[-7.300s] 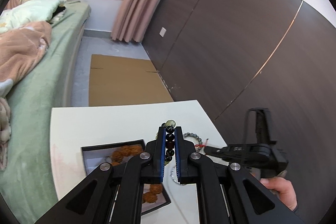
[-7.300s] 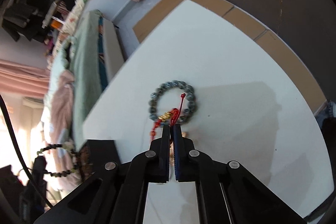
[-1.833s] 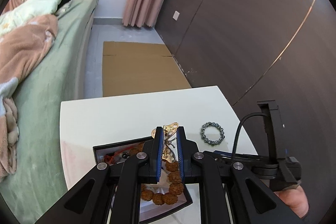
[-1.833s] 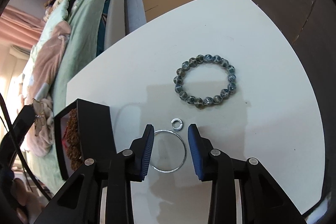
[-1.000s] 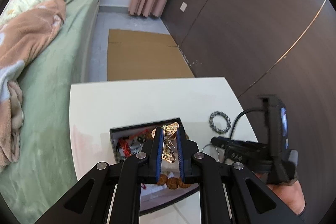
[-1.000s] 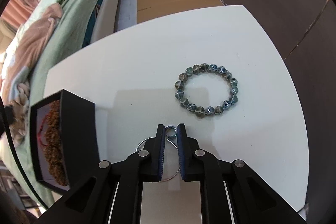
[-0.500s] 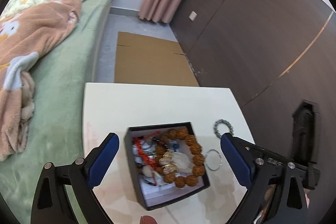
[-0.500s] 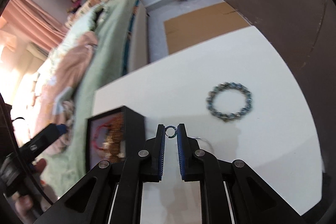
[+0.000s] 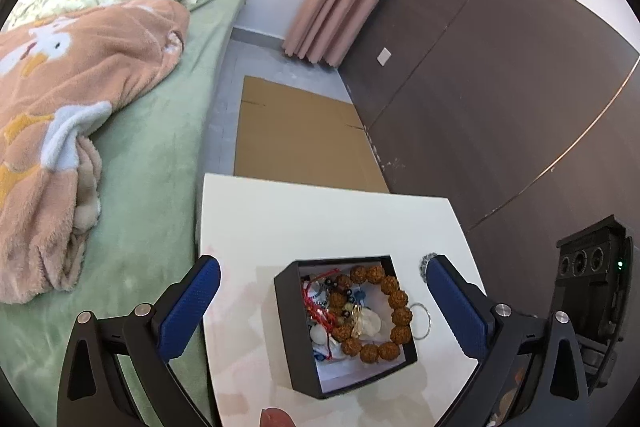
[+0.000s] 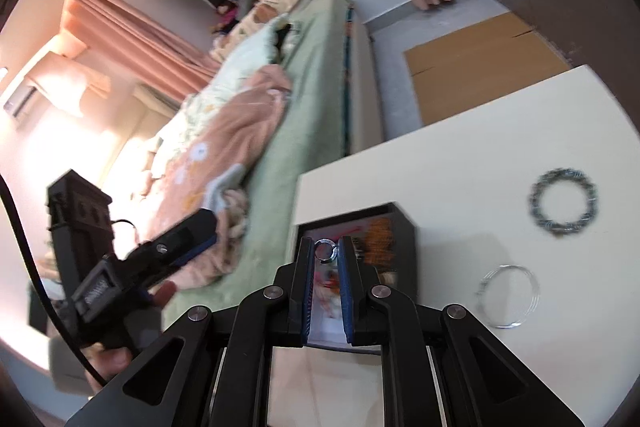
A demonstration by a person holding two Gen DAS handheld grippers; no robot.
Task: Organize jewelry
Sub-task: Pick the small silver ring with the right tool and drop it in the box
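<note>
Nearest in the right wrist view, the right gripper held a small silver ring pinched between its narrow jaws, at the tips. A second earlier that ring was being picked off the table; now it hung over the near wall of the black box, so the carry looked nearly done and the drop seemed to be the next step.

The left gripper had its jaws opening to their widest, with nothing between them. A second earlier they were clamped on a gold ornament above the box; now a pale gold piece lay among the beads inside, so that item appeared delivered and the left gripper was free for another pick.

The box stood on the white table, toward its near left part, and already held a brown bead bracelet and red cord. Just right of the box a thin bangle lay on the table, and farther right a grey bead bracelet lay well apart from it. Both were yet to be boxed.

Beyond the table lay a flattened cardboard sheet, and to the left a green bed.
</note>
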